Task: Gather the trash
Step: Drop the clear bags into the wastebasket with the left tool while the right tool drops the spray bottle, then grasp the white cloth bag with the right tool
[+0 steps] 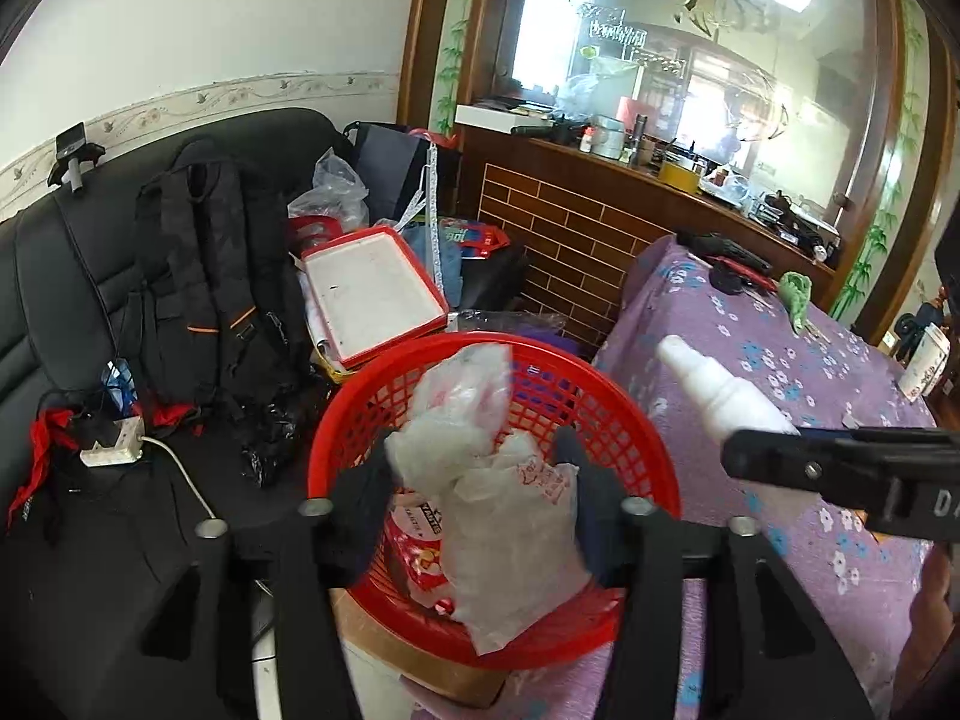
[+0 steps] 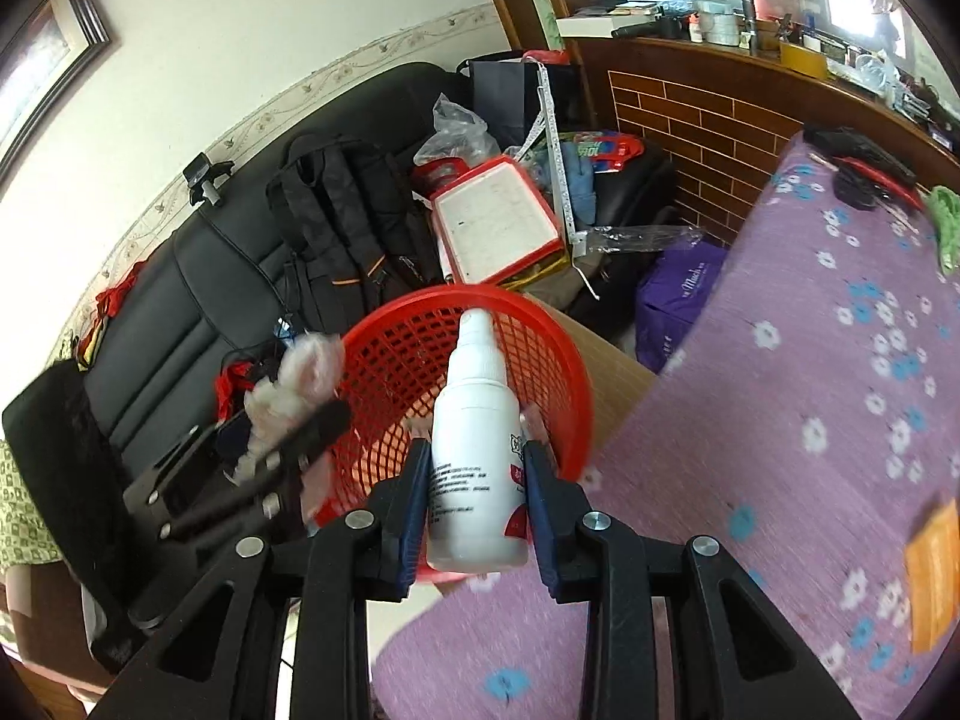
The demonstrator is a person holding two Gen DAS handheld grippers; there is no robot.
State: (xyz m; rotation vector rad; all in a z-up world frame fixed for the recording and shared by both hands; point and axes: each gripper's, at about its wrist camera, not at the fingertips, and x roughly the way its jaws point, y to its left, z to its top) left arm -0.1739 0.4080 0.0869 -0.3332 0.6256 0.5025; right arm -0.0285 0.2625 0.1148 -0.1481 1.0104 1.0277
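bottle (image 2: 477,450) clamped in right tongs (image 2: 477,468) over basket (image 2: 558,348).

Both wrist views look steeply down, close over the shared red basket (image 1: 648,456) (image 2: 558,372)

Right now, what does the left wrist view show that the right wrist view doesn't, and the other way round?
Only the left wrist view shows the wrappers already lying in the basket and a white power strip on the sofa. Only the right wrist view shows the label side of the spray bottle, a purple bag and an orange packet. Both show the red basket, the clear plastic bag between the left gripper's fingers, the right gripper clamping the bottle, and the backpack.
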